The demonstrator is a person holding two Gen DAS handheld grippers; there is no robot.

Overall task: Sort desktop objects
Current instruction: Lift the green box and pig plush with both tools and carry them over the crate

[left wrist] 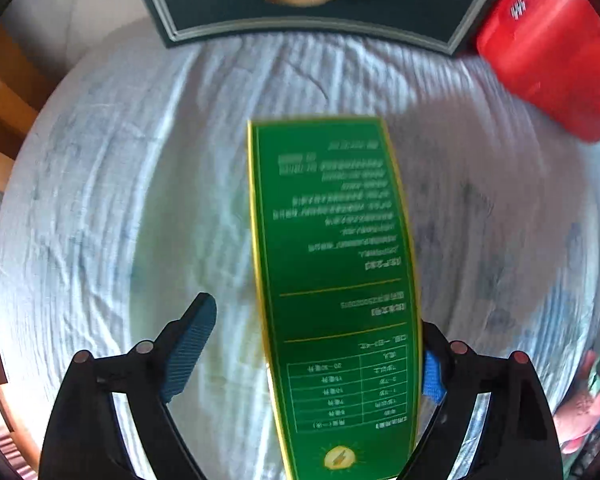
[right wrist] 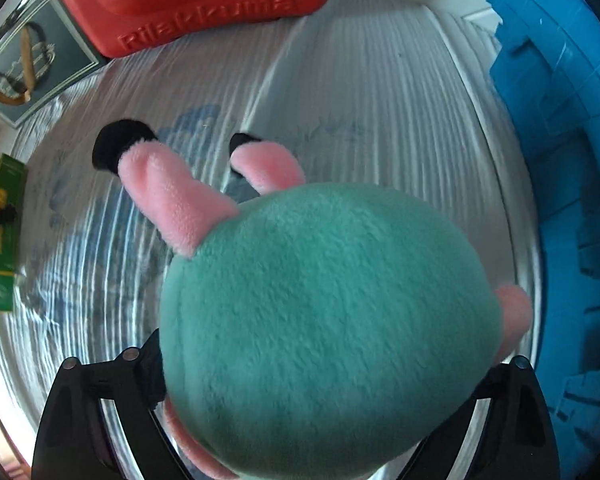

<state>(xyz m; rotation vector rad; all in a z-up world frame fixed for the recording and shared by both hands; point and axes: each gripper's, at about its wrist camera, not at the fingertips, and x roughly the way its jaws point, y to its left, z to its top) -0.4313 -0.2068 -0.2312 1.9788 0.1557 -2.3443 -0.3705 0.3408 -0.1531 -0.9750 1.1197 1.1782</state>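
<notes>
Sorting looks partway. Left gripper (left wrist: 316, 364) wide open around green box (left wrist: 336, 280): left pad clear of it, right pad at its edge, no real grip. Box lies flat mid-surface (left wrist: 120, 200), well short of the far edge. Right gripper (right wrist: 312, 380) spread wide about plush toy (right wrist: 328, 312); whether it presses, cannot tell. Red case (right wrist: 188, 4) and framed dark box (right wrist: 32, 60) line the far edge; blue bin (right wrist: 560, 160) at right. Box: glossy printed card, slim. Toy: fuzzy teal, pink limbs. Cloth cover wrinkled.
</notes>
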